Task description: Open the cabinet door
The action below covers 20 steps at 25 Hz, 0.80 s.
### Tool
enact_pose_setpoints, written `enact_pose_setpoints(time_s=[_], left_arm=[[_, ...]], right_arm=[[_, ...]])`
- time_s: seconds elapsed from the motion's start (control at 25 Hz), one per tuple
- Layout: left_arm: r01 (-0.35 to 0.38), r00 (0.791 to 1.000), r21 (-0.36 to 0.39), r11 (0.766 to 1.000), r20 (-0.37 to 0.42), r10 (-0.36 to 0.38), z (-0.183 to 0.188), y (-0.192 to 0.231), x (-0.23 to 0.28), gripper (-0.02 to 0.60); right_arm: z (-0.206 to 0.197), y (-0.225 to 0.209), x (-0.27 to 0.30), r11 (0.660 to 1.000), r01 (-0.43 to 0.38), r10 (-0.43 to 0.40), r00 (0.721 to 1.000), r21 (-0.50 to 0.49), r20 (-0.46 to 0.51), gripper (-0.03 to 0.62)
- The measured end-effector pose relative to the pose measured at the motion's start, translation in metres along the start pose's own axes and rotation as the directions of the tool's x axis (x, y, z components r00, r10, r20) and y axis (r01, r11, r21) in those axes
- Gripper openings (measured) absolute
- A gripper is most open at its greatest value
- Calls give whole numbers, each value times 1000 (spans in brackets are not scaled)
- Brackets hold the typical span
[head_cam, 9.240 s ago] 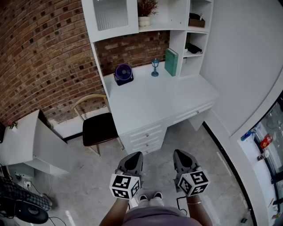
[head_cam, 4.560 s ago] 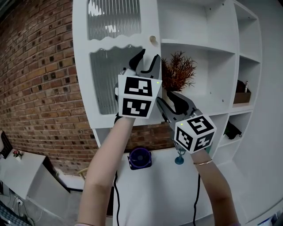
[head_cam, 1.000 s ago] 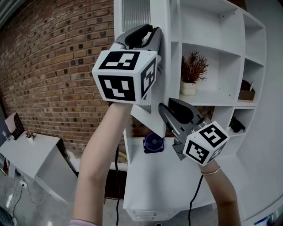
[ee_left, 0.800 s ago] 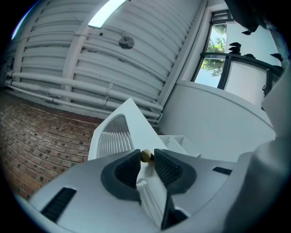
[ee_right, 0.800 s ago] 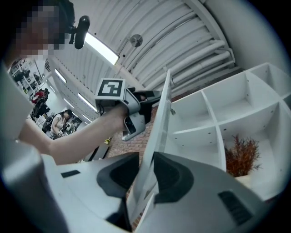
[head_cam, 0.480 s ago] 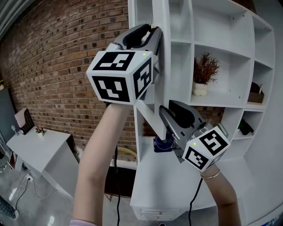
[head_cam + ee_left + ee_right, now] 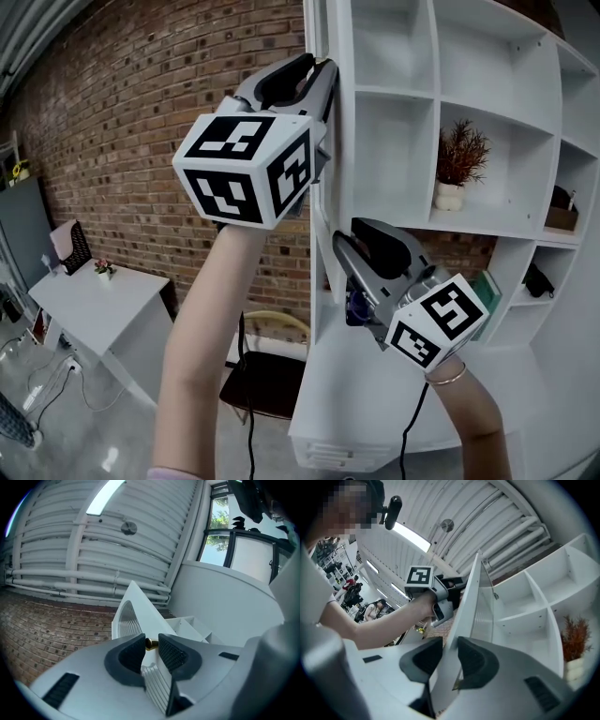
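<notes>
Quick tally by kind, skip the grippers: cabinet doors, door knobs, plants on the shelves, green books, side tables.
Cabinet door: 1
Door knob: 1
Potted plant on the shelves: 1
Green book: 1
Side table: 1
Total: 5

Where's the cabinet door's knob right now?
Left gripper view, centre: the brass knob sits between the left claw's closing jaws, on the swung-open cabinet door's edge.

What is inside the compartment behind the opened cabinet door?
The compartment looks empty: only bare white walls and shelf board show. The cabinet door, seen edge-on, covers its left side, so anything tucked there cannot be seen.
</notes>
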State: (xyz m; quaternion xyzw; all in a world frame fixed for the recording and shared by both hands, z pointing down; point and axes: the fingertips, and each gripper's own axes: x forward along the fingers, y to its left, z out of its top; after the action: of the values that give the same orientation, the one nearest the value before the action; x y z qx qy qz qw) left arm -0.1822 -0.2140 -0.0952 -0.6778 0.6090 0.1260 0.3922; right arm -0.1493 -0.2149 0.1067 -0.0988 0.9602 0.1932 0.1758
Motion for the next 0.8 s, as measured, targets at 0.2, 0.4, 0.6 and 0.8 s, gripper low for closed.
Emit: enact_pose_setpoints(time_s=[0.2, 0.4, 0.6, 0.8], left_arm=[[-25, 1000, 30, 999, -18, 26, 4, 19, -15, 75], [-64, 997, 30, 997, -31, 65, 6, 43, -31, 52], [-120, 992, 14, 993, -36, 121, 4, 72, -48, 31], [-123, 991, 44, 991, -49, 125, 4, 81, -62, 43]], right_arm=[[-1, 19, 16, 999, -34, 34, 999, -11, 8, 106], [-4, 39, 36, 997, -74, 75, 997, -15, 9, 102], [-14, 59, 61, 993, -120, 120, 993, -17, -7, 89], [-16, 65, 70, 993, -116, 116, 993, -12, 11, 101]])
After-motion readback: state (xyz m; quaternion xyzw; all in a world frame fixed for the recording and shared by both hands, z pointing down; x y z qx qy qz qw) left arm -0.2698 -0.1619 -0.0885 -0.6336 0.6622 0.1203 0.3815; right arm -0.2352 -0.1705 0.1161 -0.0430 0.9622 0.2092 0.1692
